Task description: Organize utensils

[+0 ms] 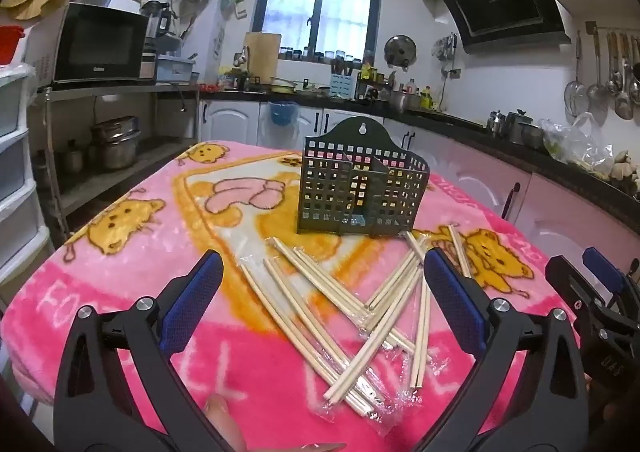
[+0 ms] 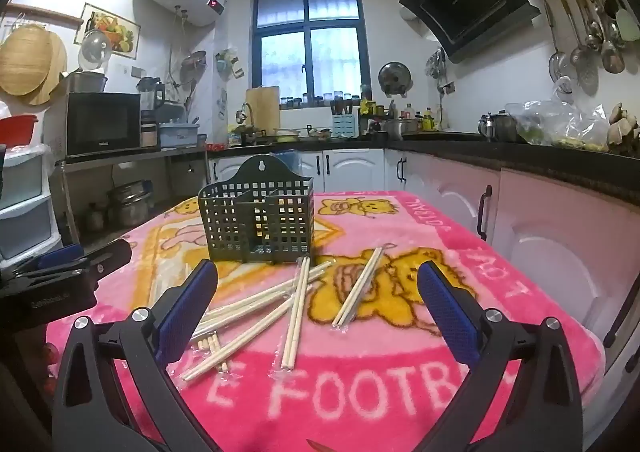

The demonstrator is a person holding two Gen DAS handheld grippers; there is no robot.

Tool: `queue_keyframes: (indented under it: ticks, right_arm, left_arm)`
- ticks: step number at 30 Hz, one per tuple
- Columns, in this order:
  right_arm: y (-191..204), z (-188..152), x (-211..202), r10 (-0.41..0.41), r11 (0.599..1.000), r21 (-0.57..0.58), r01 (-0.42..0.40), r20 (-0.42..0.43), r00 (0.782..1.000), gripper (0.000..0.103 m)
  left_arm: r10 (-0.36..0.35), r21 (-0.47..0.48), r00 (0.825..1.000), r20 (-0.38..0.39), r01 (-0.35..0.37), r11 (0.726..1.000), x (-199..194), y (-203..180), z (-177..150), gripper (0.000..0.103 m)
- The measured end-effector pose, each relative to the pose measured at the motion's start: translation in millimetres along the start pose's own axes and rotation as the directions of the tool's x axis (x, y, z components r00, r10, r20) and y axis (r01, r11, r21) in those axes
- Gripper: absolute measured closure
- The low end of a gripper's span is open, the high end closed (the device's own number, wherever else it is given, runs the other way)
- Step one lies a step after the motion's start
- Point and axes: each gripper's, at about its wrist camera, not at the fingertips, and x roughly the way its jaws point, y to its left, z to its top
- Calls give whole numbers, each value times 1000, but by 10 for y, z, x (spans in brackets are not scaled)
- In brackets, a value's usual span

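While nothing is lifted yet, the left gripper (image 1: 322, 284) hovers with jaws spread wide and empty over the wrapped chopsticks (image 1: 340, 312) scattered on the blanket-covered table (image 1: 120, 292), the slotted holder (image 1: 360, 188) waits upright behind them, and the right gripper (image 2: 318, 290) hangs equally released

Pale wooden chopsticks (image 1: 304, 304), dark, perhaps green, grid-holed holder (image 1: 360, 188), pink bear-printed blanket (image 1: 120, 292), blue-padded tongs (image 1: 323, 284).
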Motion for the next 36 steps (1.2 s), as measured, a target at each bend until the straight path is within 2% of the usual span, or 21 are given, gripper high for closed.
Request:
queue_keyframes:
  ticks: [36]
  right_arm:
    - [1, 38, -98, 13, 1000, 7, -13, 26, 1000, 6]
  left_arm:
    - [-8, -16, 1000, 15, 8, 1000, -72, 24, 42, 10]
